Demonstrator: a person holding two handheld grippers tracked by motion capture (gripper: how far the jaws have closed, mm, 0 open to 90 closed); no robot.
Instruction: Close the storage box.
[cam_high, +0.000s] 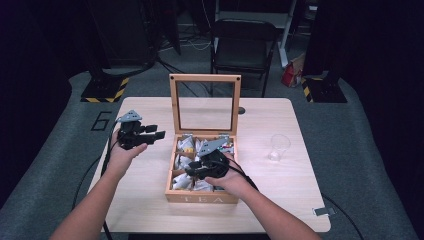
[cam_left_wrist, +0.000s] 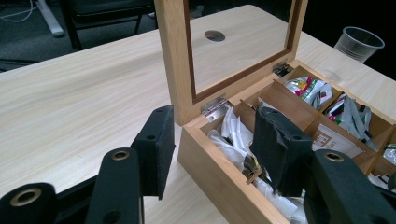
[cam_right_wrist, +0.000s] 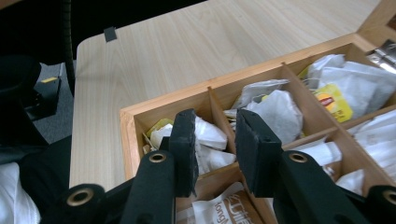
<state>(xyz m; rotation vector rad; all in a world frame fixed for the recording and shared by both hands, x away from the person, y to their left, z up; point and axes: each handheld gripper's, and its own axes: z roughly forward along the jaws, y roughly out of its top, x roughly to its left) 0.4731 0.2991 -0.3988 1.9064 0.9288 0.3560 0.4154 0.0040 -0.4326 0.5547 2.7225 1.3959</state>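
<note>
A wooden tea box (cam_high: 200, 198) stands on the table with its glass-paned lid (cam_high: 205, 78) raised upright. Its compartments hold white tea bags (cam_right_wrist: 280, 109) and a yellow-labelled one (cam_right_wrist: 332, 100). My right gripper (cam_high: 191, 172) hovers over the box's front left compartments, pointing left. In the right gripper view its jaws (cam_right_wrist: 215, 144) stand apart above a compartment of white bags, with nothing between the pads. My left gripper (cam_high: 156, 133) is held left of the box, pointing at it. It (cam_left_wrist: 212, 149) is open and empty, facing the box's hinge corner (cam_left_wrist: 212, 106).
A clear plastic cup (cam_high: 278, 146) stands on the table (cam_high: 150, 107) to the right of the box; it is also in the left gripper view (cam_left_wrist: 358, 43). A cable hole (cam_high: 241, 110) lies behind the lid. A black chair (cam_high: 243, 45) stands beyond the far edge.
</note>
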